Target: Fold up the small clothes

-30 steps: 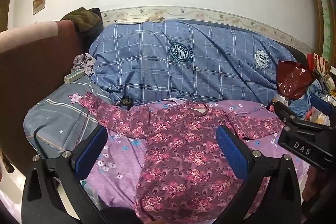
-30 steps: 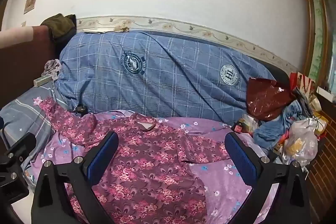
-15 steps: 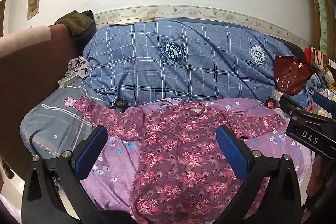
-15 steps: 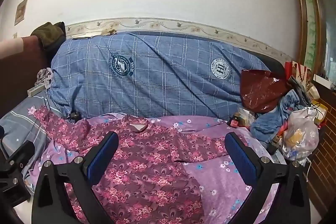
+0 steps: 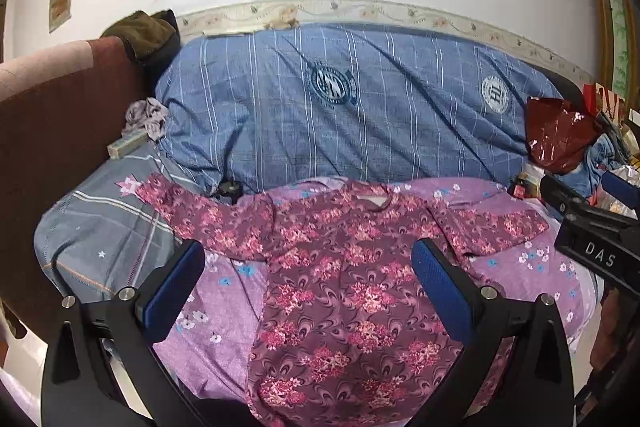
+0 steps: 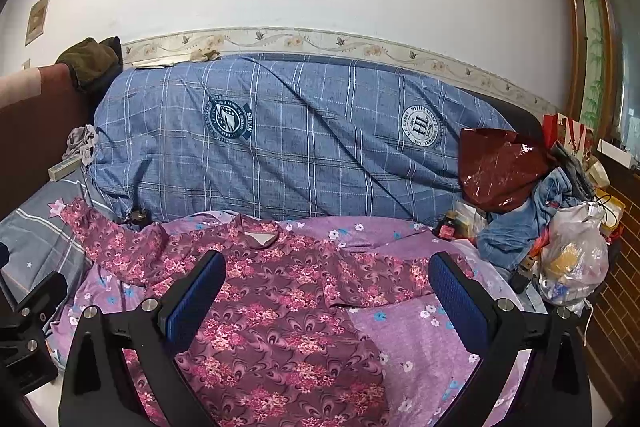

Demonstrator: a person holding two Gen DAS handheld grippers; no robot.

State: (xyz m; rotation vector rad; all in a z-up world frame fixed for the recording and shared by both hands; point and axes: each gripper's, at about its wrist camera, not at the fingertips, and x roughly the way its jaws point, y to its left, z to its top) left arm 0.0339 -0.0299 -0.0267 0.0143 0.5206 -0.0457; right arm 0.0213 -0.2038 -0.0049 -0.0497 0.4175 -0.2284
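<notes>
Floral maroon shirt (image 5: pixel 344 291), flat, sleeves outspread.

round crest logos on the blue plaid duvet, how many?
2. A dark navy crest sits left of centre on the blue plaid duvet; a white round crest sits toward its right end. Folds or the far side may hide others.

White letters "DAS" sit on the right gripper (image 5: pixel 600 227) at three o'clock; the blue quilt's (image 6: pixel 300 147) round crest at one o'clock shows "HL".
</notes>
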